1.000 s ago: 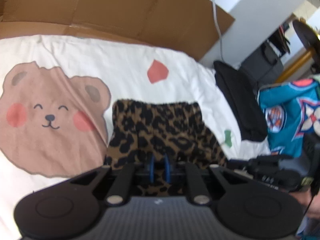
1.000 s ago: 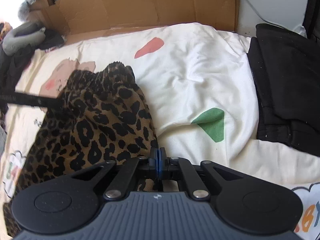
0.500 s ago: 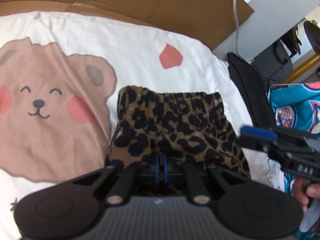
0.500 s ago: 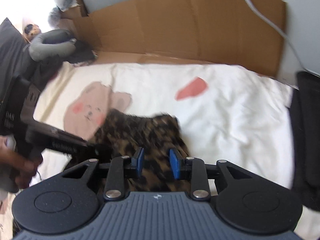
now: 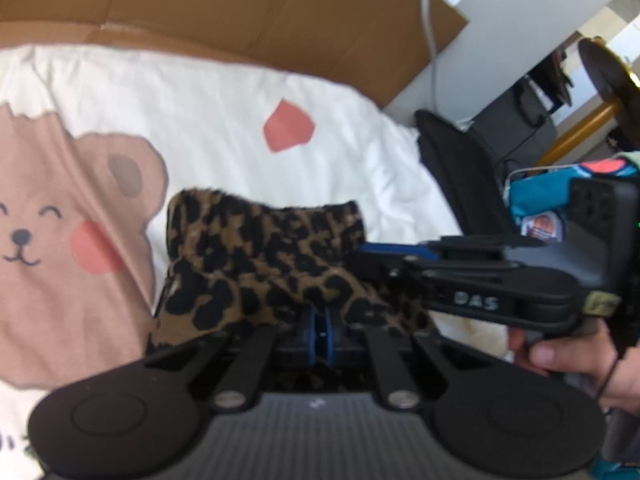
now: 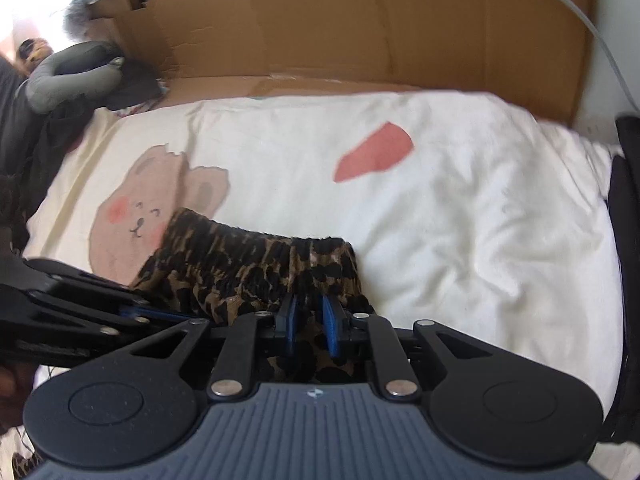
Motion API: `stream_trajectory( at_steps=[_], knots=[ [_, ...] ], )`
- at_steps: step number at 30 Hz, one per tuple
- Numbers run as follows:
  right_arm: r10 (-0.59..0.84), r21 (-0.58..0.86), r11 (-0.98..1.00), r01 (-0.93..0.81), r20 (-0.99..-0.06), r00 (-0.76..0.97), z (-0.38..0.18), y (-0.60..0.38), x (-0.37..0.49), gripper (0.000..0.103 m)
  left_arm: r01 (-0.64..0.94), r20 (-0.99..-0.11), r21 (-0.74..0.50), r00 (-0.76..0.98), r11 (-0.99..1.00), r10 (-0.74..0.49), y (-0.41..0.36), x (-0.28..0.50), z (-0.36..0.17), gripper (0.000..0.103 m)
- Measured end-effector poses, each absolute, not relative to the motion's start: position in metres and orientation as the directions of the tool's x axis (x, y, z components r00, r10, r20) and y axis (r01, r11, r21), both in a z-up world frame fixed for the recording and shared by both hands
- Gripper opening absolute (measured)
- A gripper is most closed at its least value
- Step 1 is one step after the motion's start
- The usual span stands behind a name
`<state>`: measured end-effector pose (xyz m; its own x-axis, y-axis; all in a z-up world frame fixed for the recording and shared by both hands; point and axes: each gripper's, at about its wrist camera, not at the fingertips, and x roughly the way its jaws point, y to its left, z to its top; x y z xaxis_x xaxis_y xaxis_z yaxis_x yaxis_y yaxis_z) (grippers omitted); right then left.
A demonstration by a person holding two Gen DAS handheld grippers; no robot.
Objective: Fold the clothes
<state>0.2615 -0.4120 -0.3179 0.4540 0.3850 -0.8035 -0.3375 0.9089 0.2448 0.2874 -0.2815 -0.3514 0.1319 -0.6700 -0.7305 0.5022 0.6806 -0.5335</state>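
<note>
A white bear-print bedsheet [image 6: 460,216] fills my view. Nearest, my left gripper [image 5: 320,330] pinches the leopard-print garment [image 5: 264,264], pads together. My right gripper [image 6: 310,320] reaches in level, fingers narrowly parted astride the fabric. Cardboard [image 6: 360,24] stands beyond.

The leopard-print garment [image 5: 264,264] is showing black spots on tan-brown. The bedsheet [image 6: 460,216] under it is looking creamy white, wearing a pinkish-brown bear print [image 5: 60,240] with rosy cheeks and a coral-red patch [image 5: 288,130]. Brown cardboard [image 6: 360,20] is standing behind. The black garment [image 5: 456,176] is lying beside teal patterned fabric [image 5: 540,196]. Both grippers are showing black with blue pads [image 6: 330,328].
</note>
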Motion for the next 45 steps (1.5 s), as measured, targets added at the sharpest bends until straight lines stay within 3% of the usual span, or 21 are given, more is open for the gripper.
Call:
stream_trajectory(
  at_steps=[6, 15, 19, 27, 32, 34, 38, 45],
  knots=[
    [0.393, 0.255, 0.906, -0.337, -0.802, 0.450, -0.327, -0.418, 0.264, 0.018, 0.493, -0.748, -0.522, 0.129, 0.696, -0.651, -0.289, 0.290, -0.360, 0.003],
    [0.457, 0.304, 0.884, -0.355, -0.720, 0.522, -0.275, -0.435, 0.214, 0.024, 0.514, -0.690, -0.504, 0.242, 0.694, -0.682, -0.242, 0.274, -0.300, 0.005],
    [0.472, 0.319, 0.876, -0.361, -0.719, 0.511, -0.278, -0.440, 0.185, 0.044, 0.512, -0.694, -0.487, 0.264, 0.708, -0.669, -0.222, 0.266, -0.298, 0.005],
    [0.459, 0.241, 0.862, -0.447, -0.744, 0.484, -0.295, -0.406, 0.160, 0.045, 0.486, -0.775, -0.425, 0.241, 0.764, -0.584, -0.223, 0.263, -0.339, 0.005],
    [0.365, 0.138, 0.863, -0.486, -0.836, 0.410, -0.327, -0.383, 0.168, 0.045, 0.503, -0.792, -0.376, 0.261, 0.778, -0.552, -0.226, 0.266, -0.340, 0.002],
    [0.362, 0.117, 0.857, -0.502, -0.830, 0.424, -0.330, -0.389, 0.166, 0.044, 0.505, -0.791, -0.370, 0.268, 0.780, -0.549, -0.225, 0.265, -0.336, 0.002],
    [0.285, 0.054, 0.886, -0.460, -0.846, 0.450, -0.324, -0.404, 0.162, 0.044, 0.505, -0.750, -0.426, 0.267, 0.751, -0.605, -0.215, 0.257, -0.322, 0.004],
    [0.294, 0.085, 0.898, -0.431, -0.845, 0.446, -0.321, -0.436, 0.143, 0.044, 0.545, -0.735, -0.479, 0.179, 0.688, -0.654, -0.206, 0.226, -0.311, 0.005]
  ],
)
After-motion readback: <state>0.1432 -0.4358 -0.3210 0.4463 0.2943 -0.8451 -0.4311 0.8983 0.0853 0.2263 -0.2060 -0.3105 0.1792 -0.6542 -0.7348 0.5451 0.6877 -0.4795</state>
